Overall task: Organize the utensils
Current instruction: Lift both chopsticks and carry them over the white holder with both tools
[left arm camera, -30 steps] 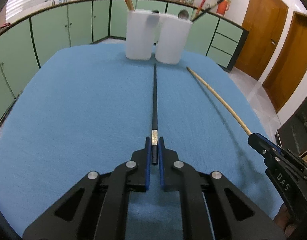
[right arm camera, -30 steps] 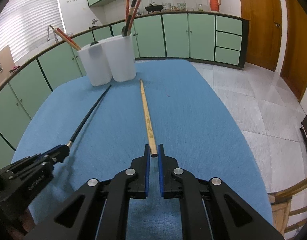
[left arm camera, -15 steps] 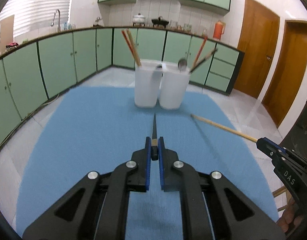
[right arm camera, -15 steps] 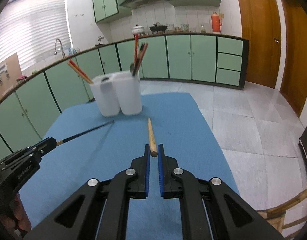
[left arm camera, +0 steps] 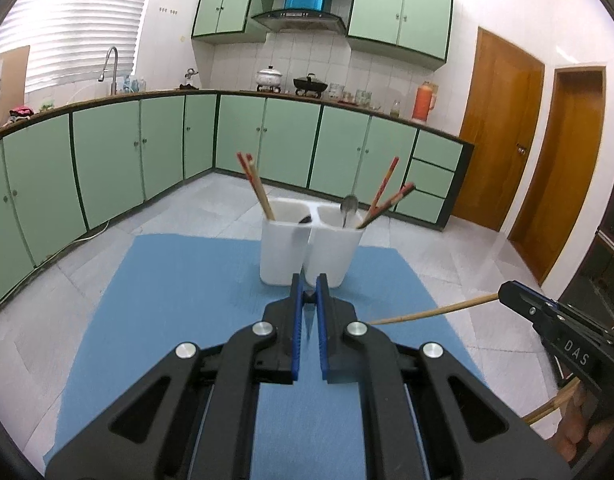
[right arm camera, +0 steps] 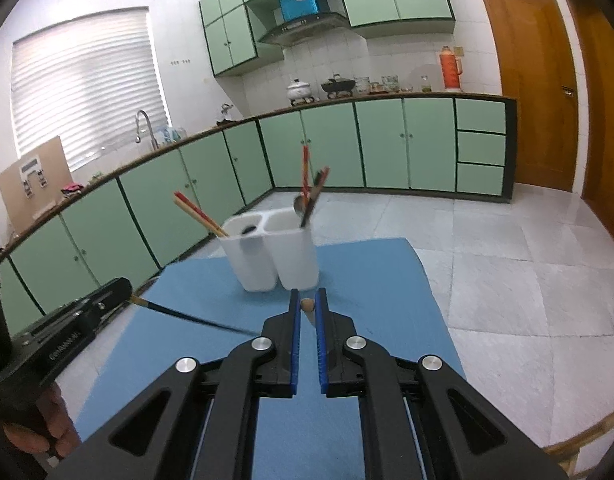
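Note:
My left gripper [left arm camera: 308, 286] is shut on the end of a black chopstick [left arm camera: 308, 297], which points away from the camera above the blue cloth. In the right wrist view that black chopstick [right arm camera: 187, 314] sticks out of the left gripper [right arm camera: 125, 286] in the air. My right gripper [right arm camera: 307, 298] is shut on the end of a wooden chopstick [right arm camera: 307, 305]. From the left wrist view the wooden chopstick [left arm camera: 427, 314] hangs level in the right gripper [left arm camera: 507, 292]. A white two-compartment holder [left arm camera: 285, 256] stands ahead with red chopsticks and a spoon [left arm camera: 349, 208] in it.
A blue cloth [left arm camera: 167, 300] covers the table; its far edge lies just past the holder [right arm camera: 295, 260]. Green cabinets [left arm camera: 107, 160] ring the room, with tiled floor [right arm camera: 507, 280] and wooden doors [left arm camera: 499, 128] to the right. A hand [right arm camera: 39, 432] grips the left tool's handle.
Both grippers have risen, lifting the black and the wooden chopstick off the cloth. Both views now look down on the holder from higher up.

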Motion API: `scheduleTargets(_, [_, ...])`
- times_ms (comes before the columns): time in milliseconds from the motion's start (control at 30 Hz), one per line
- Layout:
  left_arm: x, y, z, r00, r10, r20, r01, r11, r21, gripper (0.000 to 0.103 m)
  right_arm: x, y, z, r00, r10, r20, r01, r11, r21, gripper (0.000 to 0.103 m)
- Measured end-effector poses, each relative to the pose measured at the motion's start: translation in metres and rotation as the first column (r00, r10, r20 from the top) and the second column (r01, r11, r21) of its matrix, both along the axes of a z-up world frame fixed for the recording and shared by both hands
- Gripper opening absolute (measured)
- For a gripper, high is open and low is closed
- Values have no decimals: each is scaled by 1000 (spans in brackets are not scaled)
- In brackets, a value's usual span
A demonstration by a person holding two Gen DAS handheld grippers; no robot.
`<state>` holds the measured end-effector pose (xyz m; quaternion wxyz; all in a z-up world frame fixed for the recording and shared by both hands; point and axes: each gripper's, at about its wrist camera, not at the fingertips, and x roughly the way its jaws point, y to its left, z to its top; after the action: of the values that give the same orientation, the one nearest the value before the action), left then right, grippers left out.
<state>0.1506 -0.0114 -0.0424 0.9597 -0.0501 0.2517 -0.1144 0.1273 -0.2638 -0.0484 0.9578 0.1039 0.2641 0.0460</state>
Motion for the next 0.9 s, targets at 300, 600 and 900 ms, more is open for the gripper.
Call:
scheduleTargets(300, [10,-2,21,998,-44,38,44,999,-2,6,19,11,24,998,62,17,-62,998,-19,7])
scheduleTargets(600, [14,1,40,995,-56,86,57,998,-13,6,27,22,46,992,117,51,-114,992,-57,6])
scheduleTargets(900, [31,6,73,986,-37,162,42,999,-27,6,40,23,83,981,154,121,-144,986,-87,6])
